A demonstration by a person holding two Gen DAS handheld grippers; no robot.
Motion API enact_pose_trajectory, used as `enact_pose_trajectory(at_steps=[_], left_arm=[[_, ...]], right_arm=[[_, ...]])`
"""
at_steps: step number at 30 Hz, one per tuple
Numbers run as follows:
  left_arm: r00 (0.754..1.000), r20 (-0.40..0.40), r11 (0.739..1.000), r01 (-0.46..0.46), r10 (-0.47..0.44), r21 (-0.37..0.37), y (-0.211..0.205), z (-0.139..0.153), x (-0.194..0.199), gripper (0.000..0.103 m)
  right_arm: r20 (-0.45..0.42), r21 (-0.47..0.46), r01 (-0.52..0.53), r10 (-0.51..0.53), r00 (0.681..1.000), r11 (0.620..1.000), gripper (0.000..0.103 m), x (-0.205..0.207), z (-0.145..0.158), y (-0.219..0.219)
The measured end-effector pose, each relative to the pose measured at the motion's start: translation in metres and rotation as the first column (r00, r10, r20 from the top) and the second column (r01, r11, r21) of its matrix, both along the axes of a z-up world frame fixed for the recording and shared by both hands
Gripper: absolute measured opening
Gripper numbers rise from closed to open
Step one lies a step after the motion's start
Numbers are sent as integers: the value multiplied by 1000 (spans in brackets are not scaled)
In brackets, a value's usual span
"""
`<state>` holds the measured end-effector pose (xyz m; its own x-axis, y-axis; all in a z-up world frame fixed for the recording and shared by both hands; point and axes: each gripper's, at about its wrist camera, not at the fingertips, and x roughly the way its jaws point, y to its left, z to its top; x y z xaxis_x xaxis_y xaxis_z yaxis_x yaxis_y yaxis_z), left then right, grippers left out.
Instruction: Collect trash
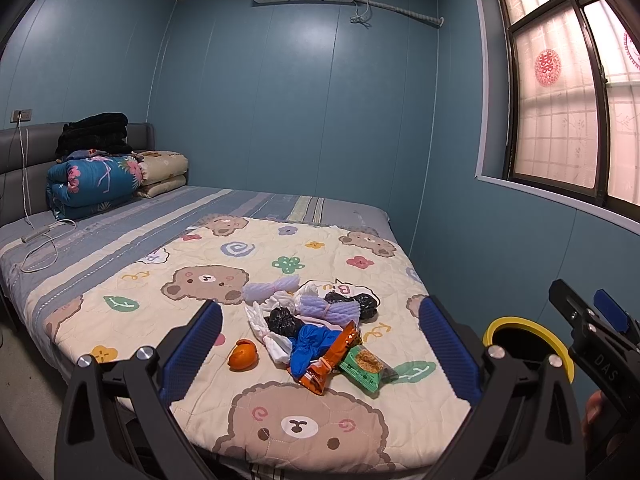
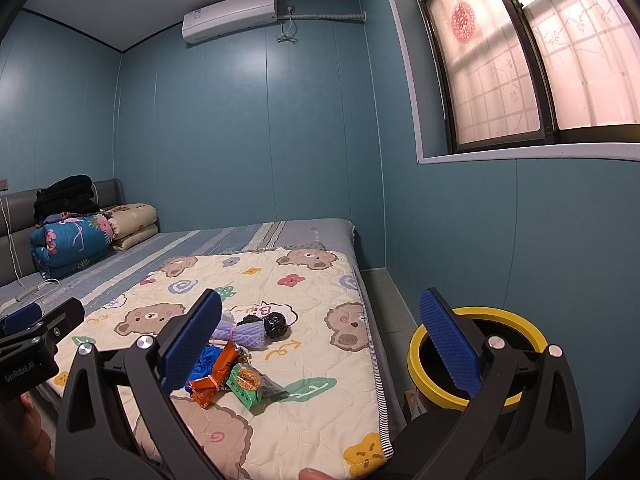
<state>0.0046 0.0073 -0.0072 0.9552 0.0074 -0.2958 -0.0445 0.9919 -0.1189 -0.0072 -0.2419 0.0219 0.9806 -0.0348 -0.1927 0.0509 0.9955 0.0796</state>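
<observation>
Both hand-held grippers, left (image 1: pixel 320 354) and right (image 2: pixel 320 344), gape wide, empty.
Crumpled wrappers (image 1: pixel 340 356) litter the bear-print quilt (image 1: pixel 200 264); a yellow-rimmed bin (image 2: pixel 476 354) stands beside the bed.

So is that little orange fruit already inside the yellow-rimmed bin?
No, the orange fruit lies on the bear-print quilt beside the pile of wrappers, while the yellow-rimmed bin stands on the floor off the bed's side.

**Clearance over the bed, foot end**

The trash pile (image 1: pixel 320 332) is clustered near the foot edge of the bear quilt (image 1: pixel 132 280); bare quilt is left on all sides of it. The yellow-rimmed bin (image 2: pixel 476 356) is set on the floor beside the bed's right edge, its mouth unobstructed. Folded bedding (image 1: pixel 96 180) is stacked at the headboard corner, well apart.
</observation>
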Motion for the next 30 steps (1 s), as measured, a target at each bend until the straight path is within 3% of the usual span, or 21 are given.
enact_pose_trajectory(at_steps=[30], left_arm=[[1000, -2, 1000, -3, 3, 3, 0, -2, -1, 95]], right_arm=[[-6, 1, -3, 3, 1000, 1000, 95, 5, -6, 3]])
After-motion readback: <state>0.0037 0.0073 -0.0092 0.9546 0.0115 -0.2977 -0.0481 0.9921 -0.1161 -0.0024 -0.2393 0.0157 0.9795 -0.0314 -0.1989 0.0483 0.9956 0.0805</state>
